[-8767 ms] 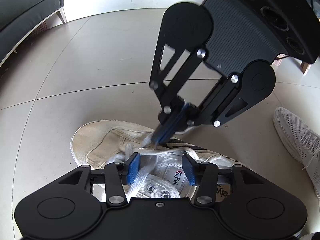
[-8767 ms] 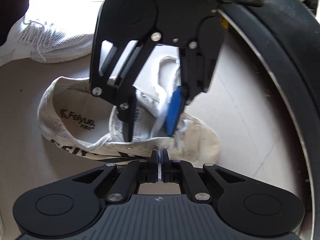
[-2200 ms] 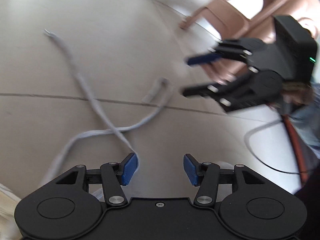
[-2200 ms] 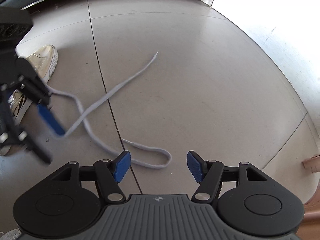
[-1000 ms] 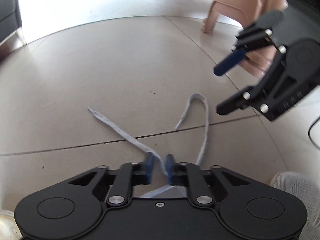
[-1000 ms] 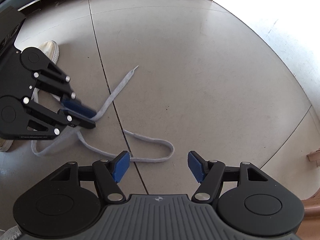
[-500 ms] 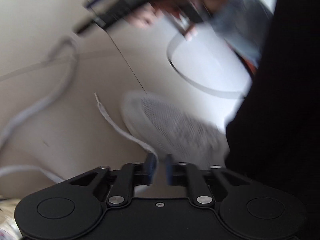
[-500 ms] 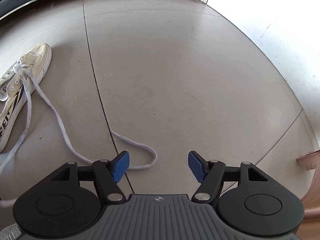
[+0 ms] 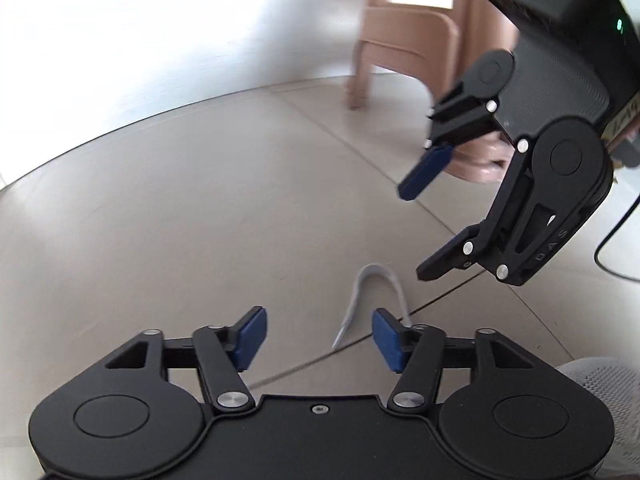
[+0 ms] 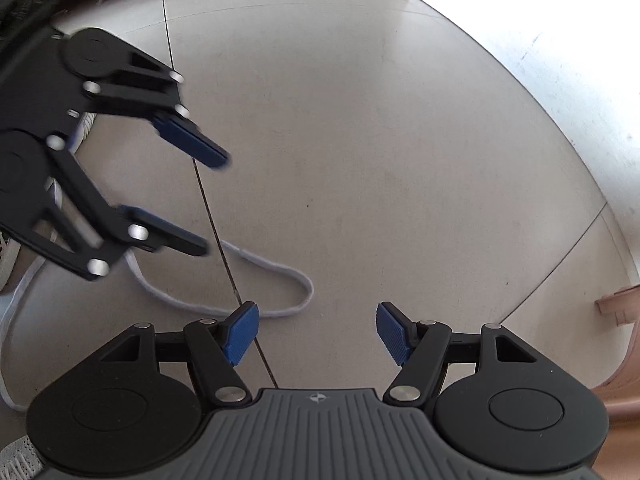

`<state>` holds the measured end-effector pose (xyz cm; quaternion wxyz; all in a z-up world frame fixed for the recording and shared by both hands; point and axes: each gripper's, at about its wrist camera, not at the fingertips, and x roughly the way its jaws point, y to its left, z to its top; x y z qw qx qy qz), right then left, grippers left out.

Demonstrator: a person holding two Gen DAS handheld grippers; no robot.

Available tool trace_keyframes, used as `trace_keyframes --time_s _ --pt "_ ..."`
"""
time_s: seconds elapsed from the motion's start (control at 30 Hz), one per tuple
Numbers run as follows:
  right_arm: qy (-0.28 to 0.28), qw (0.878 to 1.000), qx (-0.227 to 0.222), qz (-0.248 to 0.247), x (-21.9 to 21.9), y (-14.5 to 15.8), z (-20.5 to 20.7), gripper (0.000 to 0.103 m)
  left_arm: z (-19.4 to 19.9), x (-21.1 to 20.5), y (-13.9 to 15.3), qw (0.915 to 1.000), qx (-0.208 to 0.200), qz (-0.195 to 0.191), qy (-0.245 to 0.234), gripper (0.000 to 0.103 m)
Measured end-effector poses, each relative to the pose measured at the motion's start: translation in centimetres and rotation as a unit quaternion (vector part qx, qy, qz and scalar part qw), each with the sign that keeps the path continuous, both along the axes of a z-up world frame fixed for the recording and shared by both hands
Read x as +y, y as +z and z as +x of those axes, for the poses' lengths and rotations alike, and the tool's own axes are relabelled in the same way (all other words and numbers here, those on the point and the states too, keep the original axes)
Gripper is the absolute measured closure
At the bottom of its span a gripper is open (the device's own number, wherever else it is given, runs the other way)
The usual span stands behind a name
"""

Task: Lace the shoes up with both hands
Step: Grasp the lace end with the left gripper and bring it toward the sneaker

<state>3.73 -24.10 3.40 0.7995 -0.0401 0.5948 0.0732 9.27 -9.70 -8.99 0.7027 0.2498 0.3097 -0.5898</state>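
Hovering low over the tiled floor [image 9: 160,220], with the left gripper [image 9: 318,334] spread wide and pinching nothing. Showing bare floor between its blue pads [image 9: 250,336], apart from a pale grey shoelace [image 9: 356,304] lying there. Arching up off the floor in a narrow hoop just ahead of the right-hand pad, with the lace tip resting beside a grout line [image 9: 460,288].

Facing the right gripper [image 9: 412,236] across that hoop, tilted down from the upper right. Gaping wide as well, with nothing between its two fingers. Hanging above the lace, apart from it.

Looking from the right wrist camera: keeping the right gripper [image 10: 317,334] broadly open over the floor [image 10: 400,160], holding nothing. Trailing the shoelace [image 10: 276,268] in a loose loop across the grout line [image 10: 208,208], just ahead of the left-hand pad [image 10: 240,334]. Running on leftward beneath the left gripper [image 10: 212,204], then curving down along the left side of the view. Reaching in from the left with that gripper, jaws well apart, slightly blurred, above the lace and not touching it.

Peeking out behind the left gripper: a pale scrap of the canvas shoe [image 10: 85,125], mostly hidden. Sitting in the background of the left view, a tan plastic chair [image 9: 404,40] and a dark cable [image 9: 608,248]. Edging into the lower right corner there, a white knit sneaker [image 9: 600,380].
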Motion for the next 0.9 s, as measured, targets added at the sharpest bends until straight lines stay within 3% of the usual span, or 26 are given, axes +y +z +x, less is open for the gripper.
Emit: trace_keyframes --time_s 0.07,0.17,0.27,0.3,0.43,0.5,0.6,0.8,0.9 --pt "-0.007 1.000 0.000 0.017 -0.1 0.2 -0.3 0.034 0.1 -1.4 -1.1 0.9996 -0.001 0.019 -0.023 0.058" --pt "-0.008 0.999 0.005 0.033 0.2 0.2 -0.6 0.034 -0.2 -2.8 -2.1 0.9995 0.009 0.026 -0.015 0.066" --pt "-0.010 0.999 0.013 0.036 0.6 0.1 -0.7 0.032 0.4 -2.8 -2.4 0.9993 0.024 0.012 -0.026 0.088" --pt "-0.008 0.999 0.014 0.037 0.7 0.1 -0.8 0.032 0.7 -2.9 -2.4 0.9992 0.028 0.011 -0.027 0.102" --pt "0.007 0.999 0.006 0.044 1.4 0.9 -0.7 0.032 2.9 -2.5 -2.3 0.9967 0.078 0.015 0.019 0.103" --pt "0.017 0.998 -0.006 0.060 1.6 1.8 -0.5 0.032 3.1 -0.2 -1.0 0.9982 0.047 0.010 0.035 0.103" --pt "0.048 0.994 -0.032 0.090 2.7 2.9 0.3 0.032 1.5 3.5 2.0 0.9973 0.035 0.006 0.064 0.103" --pt "0.214 0.960 -0.076 0.165 9.0 4.4 3.0 0.032 -4.2 12.1 5.6 0.9907 0.004 0.063 0.121 0.103" --pt "0.294 0.935 -0.089 0.176 12.3 4.8 3.7 0.032 -6.1 14.5 4.8 0.9867 -0.012 0.077 0.142 0.098"
